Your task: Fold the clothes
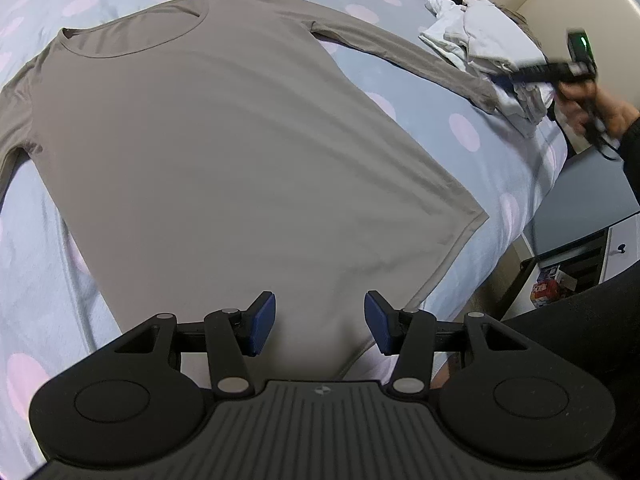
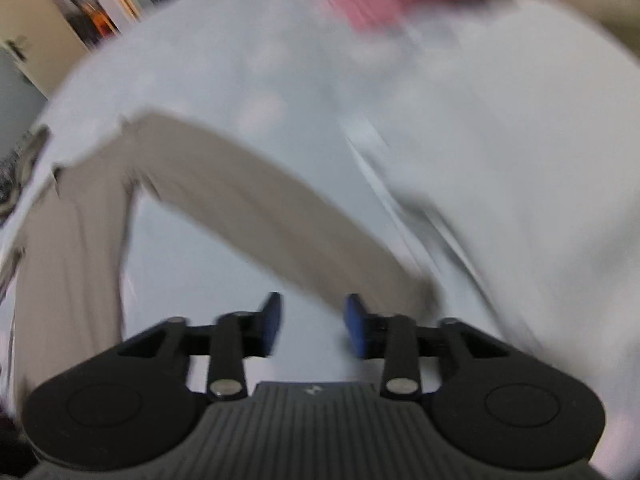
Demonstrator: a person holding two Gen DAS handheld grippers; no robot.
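Left wrist view shows the taupe long-sleeved shirt (image 1: 224, 152) spread flat, face up, on the dotted bedsheet (image 1: 472, 128). The left gripper (image 1: 320, 322) hangs over the hem, fingers parted and empty. Beside the sleeve cuff (image 1: 482, 98), the right gripper (image 2: 314, 326) is blurred, apparently with nothing between its spread fingers. Best next move: pinch the cuff cleanly, keeping clear of the white laundry pile (image 1: 492, 52), and carry the sleeve across the chest.
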